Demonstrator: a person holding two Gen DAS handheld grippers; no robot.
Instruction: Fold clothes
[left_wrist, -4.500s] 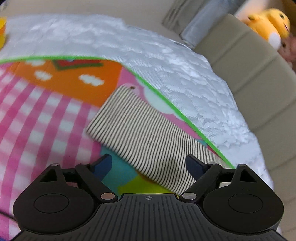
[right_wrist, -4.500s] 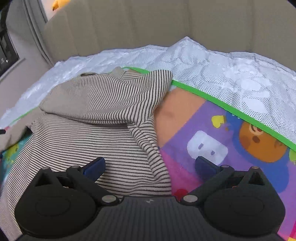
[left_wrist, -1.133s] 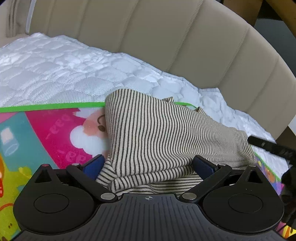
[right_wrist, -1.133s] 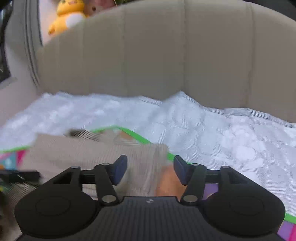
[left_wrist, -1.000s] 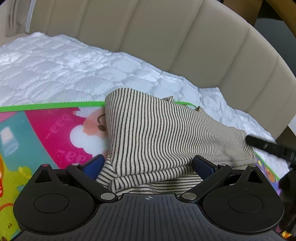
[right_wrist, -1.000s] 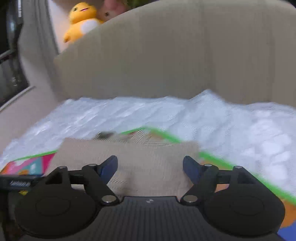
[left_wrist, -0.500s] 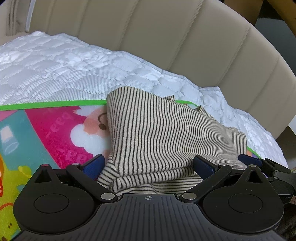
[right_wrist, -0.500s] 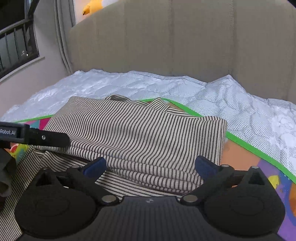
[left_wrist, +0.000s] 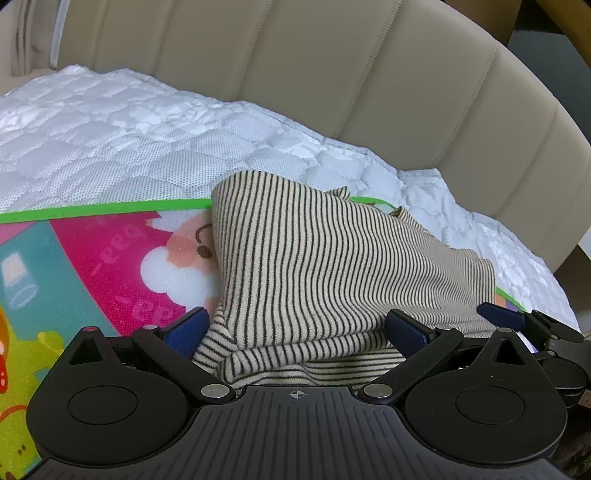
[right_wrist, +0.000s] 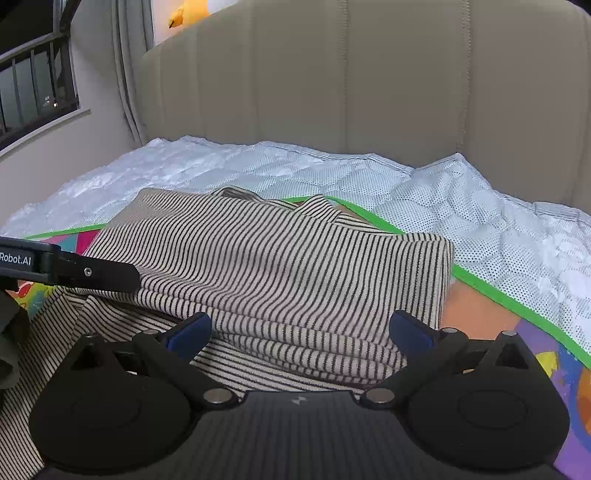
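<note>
A beige garment with thin black stripes (left_wrist: 332, 266) lies folded in several layers on a colourful play mat (left_wrist: 110, 266). My left gripper (left_wrist: 295, 326) is open, its blue pads either side of the near folded edge, with cloth lying between them. In the right wrist view the same garment (right_wrist: 288, 266) fills the middle, and my right gripper (right_wrist: 299, 332) is open over its near right part. The left gripper's black body (right_wrist: 74, 271) pokes in from the left there. The right gripper's fingers (left_wrist: 502, 315) show at the right edge of the left wrist view.
A white quilted mattress cover (right_wrist: 480, 221) lies under the mat, whose green border (right_wrist: 491, 291) runs past the garment. A beige padded headboard (right_wrist: 369, 81) rises behind. A window with bars (right_wrist: 33, 85) and a curtain stand at the far left, a yellow plush toy (right_wrist: 192, 11) above.
The right gripper swung down and widened open over the folded garment, then steadied. The left gripper stayed nearly still. Since 4.5 s ago the garment's sleeves have been folded in.
</note>
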